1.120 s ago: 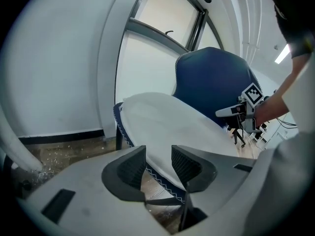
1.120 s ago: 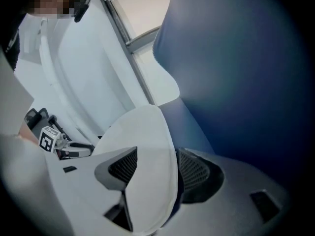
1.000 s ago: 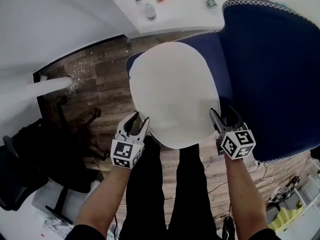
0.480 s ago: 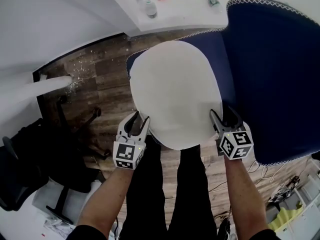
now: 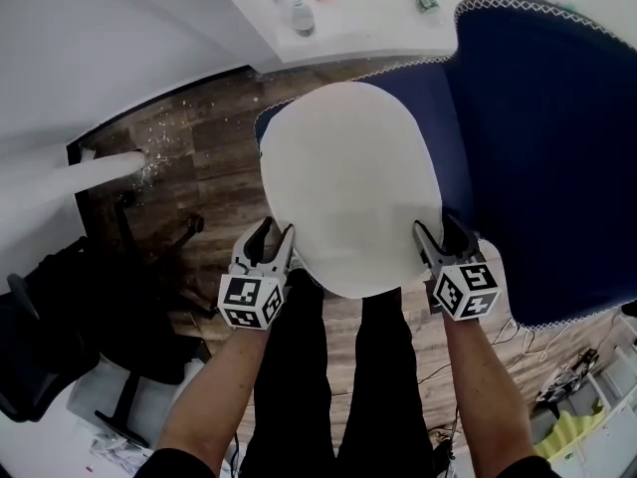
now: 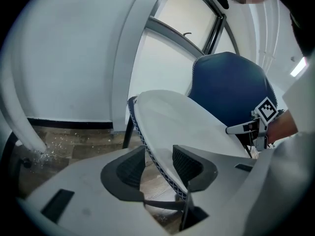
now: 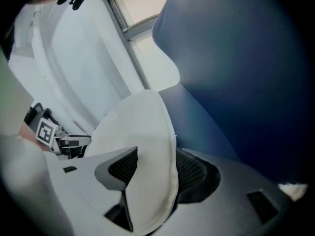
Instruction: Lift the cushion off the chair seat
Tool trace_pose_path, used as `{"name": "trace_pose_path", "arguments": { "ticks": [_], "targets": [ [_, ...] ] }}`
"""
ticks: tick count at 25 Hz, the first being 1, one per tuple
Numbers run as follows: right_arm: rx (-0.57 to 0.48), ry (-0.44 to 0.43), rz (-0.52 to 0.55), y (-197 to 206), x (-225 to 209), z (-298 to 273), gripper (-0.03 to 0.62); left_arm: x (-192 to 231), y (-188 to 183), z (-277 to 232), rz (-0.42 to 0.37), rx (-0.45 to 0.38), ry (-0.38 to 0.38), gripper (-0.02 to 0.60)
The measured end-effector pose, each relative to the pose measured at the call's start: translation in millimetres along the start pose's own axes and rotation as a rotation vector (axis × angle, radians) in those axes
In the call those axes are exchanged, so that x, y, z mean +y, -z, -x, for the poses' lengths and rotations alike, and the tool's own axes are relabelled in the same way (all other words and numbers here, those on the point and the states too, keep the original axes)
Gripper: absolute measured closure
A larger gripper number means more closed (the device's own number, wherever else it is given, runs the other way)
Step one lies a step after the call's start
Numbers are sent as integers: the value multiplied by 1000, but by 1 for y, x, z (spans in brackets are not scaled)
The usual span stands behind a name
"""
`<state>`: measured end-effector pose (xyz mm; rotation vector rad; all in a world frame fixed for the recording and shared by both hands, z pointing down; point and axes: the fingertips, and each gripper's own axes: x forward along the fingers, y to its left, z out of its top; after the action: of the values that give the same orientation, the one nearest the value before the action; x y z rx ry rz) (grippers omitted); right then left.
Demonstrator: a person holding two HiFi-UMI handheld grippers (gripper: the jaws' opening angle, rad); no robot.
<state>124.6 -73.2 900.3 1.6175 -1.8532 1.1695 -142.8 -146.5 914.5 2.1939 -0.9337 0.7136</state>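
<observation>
We judge the lift as barely begun, if begun at all. The cushion [image 5: 348, 182] fills the middle of the head view and lies over the seat of the blue chair [image 5: 542, 147], whose back takes up the upper right of the frame. A sliver of blue shows past the cushion's upper-left edge. We cannot tell whether any part of the cushion has come clear of the seat. The right gripper [image 5: 441, 229], at the lower right of the cushion, has its fingers [image 7: 123, 166] clamped on the near edge, and the soft white rim bulges between them. The left gripper [image 5: 274, 232], at the lower left, is not gripping. Its fingers [image 6: 129, 167] stand wide apart and have just been opening, with the thin trimmed edge [image 6: 147, 141] running between them and a clear gap on the left side. What remains, as we see it, is to close the left side on that edge and raise both hands together. The cushion itself is white and smooth, rounded like an egg in outline, thin and pliant, and a blue lattice-stitched trim runs along the edge. The wooden floor [image 5: 199, 167] lies to its left.
</observation>
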Motion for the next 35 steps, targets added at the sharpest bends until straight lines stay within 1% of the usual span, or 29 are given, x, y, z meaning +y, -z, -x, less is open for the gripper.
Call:
{"name": "trace_pose_path", "arguments": {
  "ticks": [2,4,5,6,7,8,10,16,22,28,35],
  "targets": [
    [19,-46,-1,4,11,-1,344,7,1,4,12,6,-17,425],
    [29,-60,8,7,17,-1,365,11,0,6,16,17,-17,446],
    [27,-56,7,7,18,-1,373,12,-2,7,16,18,-17,468],
    [23,-49,4,6,17,0,386,15,-4,8,17,18,-19,509],
    [19,-44,1,6,17,1,419,16,-6,10,20,18,-20,542],
    [16,-42,2,5,17,2,435,17,-7,11,25,19,-16,565],
    [14,-44,11,4,20,4,463,18,-9,13,36,23,-2,569],
    [9,-53,22,-2,26,11,486,14,-19,24,24,6,4,574],
    [-7,-70,48,-14,35,21,495,11,-33,38,12,-13,16,577],
    [-25,-79,52,-34,45,39,500,3,-58,53,7,-40,14,577],
    [-56,-75,76,-64,54,66,502,-10,-90,76,-7,-75,30,577]
  ]
}}
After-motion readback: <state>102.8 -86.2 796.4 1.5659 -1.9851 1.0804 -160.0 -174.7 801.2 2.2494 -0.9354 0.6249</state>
